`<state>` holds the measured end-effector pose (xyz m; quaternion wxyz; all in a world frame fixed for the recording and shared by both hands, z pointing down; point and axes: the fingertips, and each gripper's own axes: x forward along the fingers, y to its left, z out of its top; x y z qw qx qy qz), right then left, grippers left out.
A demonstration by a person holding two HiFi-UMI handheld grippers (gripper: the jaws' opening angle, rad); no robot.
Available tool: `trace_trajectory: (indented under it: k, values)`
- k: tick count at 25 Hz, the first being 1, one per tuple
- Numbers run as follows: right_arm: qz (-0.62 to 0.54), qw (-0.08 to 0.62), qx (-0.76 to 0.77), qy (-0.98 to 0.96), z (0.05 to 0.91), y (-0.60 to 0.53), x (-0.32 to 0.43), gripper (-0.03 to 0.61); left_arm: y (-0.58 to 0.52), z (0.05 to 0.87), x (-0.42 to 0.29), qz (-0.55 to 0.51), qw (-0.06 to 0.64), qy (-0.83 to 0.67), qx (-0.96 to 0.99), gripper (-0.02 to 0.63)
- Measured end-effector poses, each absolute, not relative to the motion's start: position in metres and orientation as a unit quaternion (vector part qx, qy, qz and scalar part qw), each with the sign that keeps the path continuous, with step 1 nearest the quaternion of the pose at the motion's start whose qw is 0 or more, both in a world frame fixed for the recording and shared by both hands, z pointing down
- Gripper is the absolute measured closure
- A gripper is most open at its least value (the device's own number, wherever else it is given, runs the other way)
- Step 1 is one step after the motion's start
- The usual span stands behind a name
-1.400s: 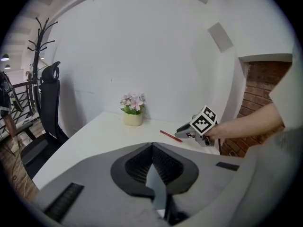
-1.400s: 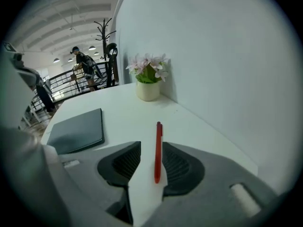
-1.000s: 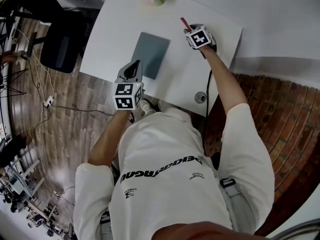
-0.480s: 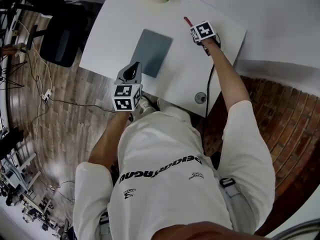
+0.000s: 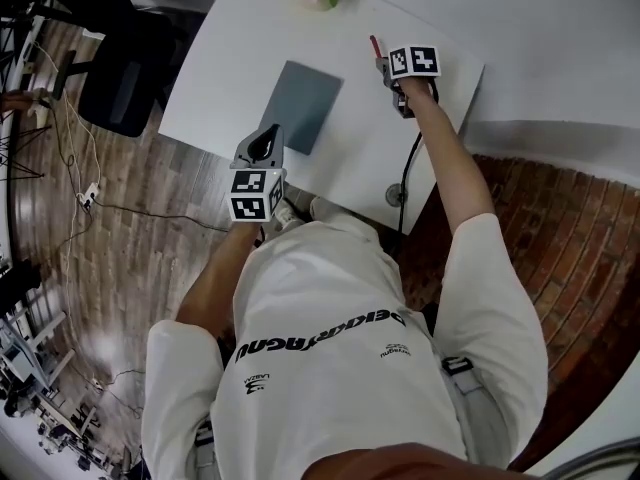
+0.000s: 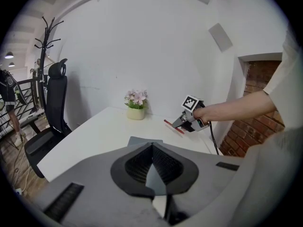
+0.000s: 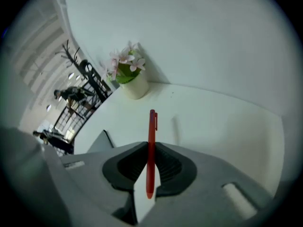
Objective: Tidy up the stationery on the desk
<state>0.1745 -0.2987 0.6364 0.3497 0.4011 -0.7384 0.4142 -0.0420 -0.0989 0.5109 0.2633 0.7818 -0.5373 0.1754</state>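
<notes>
Red slim pen sits pinched between the jaws of your right tool, which have just been closing on it. The pads grip its lower part and most of the barrel juts out ahead. In the head view it lies at the upper right, over the far side of the white surface, seemingly just clear of it.

With so much pen overhanging, lift it slowly and keep your wrist level so it doesn't swivel in the pads. No pen holder is in view, so the flat grey rectangular pad at centre looks like the likeliest spot to lay it beside.

Your left tool is closed with nothing in it, at the surface's near edge.

The pen shows no label. The marker cubes carry only black-and-white squares. Your shirt's back print is upside down and I cannot read it reliably.
</notes>
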Motion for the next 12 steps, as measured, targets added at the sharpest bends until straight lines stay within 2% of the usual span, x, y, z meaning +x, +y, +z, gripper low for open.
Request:
trace_trajectory:
  k: [4, 12]
  values:
    - [0.490, 0.259, 0.423, -0.717, 0.615, -0.275, 0.166, 0.528, -0.095, 0.504, -0.041, 0.168, 0.258, -0.535, 0.787, 0.615]
    - [0.534, 0.178, 0.459, -0.688, 0.589, -0.213, 0.144, 0.528, -0.079, 0.485, -0.041, 0.143, 0.249, -0.537, 0.793, 0.615]
